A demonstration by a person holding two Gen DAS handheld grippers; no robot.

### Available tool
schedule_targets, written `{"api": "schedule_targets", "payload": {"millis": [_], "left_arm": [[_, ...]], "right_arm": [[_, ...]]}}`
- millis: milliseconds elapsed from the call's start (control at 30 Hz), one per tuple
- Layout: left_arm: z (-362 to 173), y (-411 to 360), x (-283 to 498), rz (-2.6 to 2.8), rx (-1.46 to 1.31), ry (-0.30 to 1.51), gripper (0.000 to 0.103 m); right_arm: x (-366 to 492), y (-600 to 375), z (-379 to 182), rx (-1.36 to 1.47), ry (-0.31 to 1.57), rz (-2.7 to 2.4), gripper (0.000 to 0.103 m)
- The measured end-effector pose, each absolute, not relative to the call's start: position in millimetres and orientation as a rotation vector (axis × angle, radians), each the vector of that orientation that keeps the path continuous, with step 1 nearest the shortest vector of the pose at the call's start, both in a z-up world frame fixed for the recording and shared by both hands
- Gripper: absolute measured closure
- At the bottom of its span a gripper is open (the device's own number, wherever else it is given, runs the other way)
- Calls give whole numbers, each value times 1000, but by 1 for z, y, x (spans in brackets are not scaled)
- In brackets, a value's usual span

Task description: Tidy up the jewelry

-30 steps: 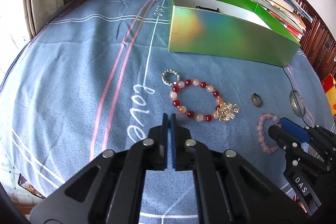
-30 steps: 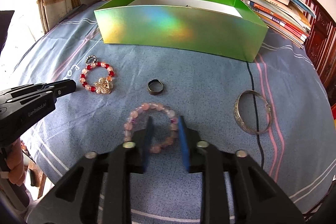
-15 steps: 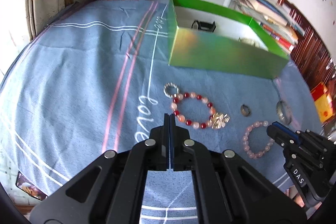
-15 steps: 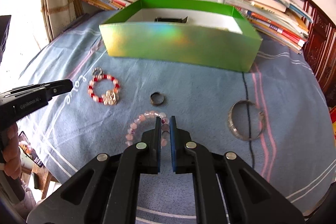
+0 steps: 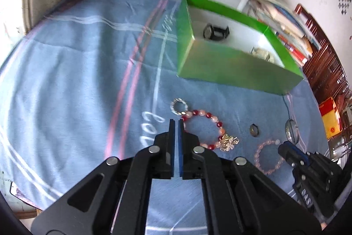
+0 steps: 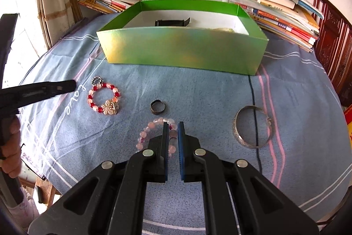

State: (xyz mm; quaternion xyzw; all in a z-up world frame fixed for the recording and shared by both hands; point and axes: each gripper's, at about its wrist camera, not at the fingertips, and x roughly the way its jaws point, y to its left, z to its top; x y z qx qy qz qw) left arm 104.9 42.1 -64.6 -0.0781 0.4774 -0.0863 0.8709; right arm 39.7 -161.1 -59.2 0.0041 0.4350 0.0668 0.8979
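My right gripper (image 6: 173, 124) is shut on the pink bead bracelet (image 6: 143, 136), with beads pinched between its blue pads. My left gripper (image 5: 176, 122) hangs over the cloth just left of the red-and-pink bead bracelet (image 5: 208, 114) with a gold flower charm. Its jaws are opening by a narrow slit and nothing is between them. A sparkly ring (image 5: 172, 106) touches that bracelet. A dark ring (image 6: 158, 111) and a silver bangle (image 6: 239, 138) lie loose. The green box (image 6: 182, 52) behind holds a black watch (image 5: 215, 32).
A blue cloth (image 5: 77, 80) with pink and white stripes covers the table. Book stacks (image 6: 275, 10) line the back edge and a black cable (image 6: 253, 98) runs under the bangle. Wooden furniture (image 6: 334, 43) stands at the right. A hand (image 6: 11, 147) grips the left tool.
My right gripper went from open around the pink bracelet to shut on it. The left gripper drew back and up, showing the box's inside, and its pads parted slightly.
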Motion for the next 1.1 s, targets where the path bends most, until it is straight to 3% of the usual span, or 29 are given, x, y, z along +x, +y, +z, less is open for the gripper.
{"api": "schedule_targets", "payload": {"millis": [200,267,300,1100], "left_arm": [[-85,20,118,-147,-110,1028,87],[-86,16,117,-133,-81,1021,89],[-86,14,116,-128,-67,1020,95],[-13,15,53,-136,-9,786,95]], "right_arm": [[43,-164,-66,10,922,130,95],[43,-164,-68,13,927,129,95],[44,-164,-68,15,928,129,95],[43,-167,-63,21,920,121,95]]}}
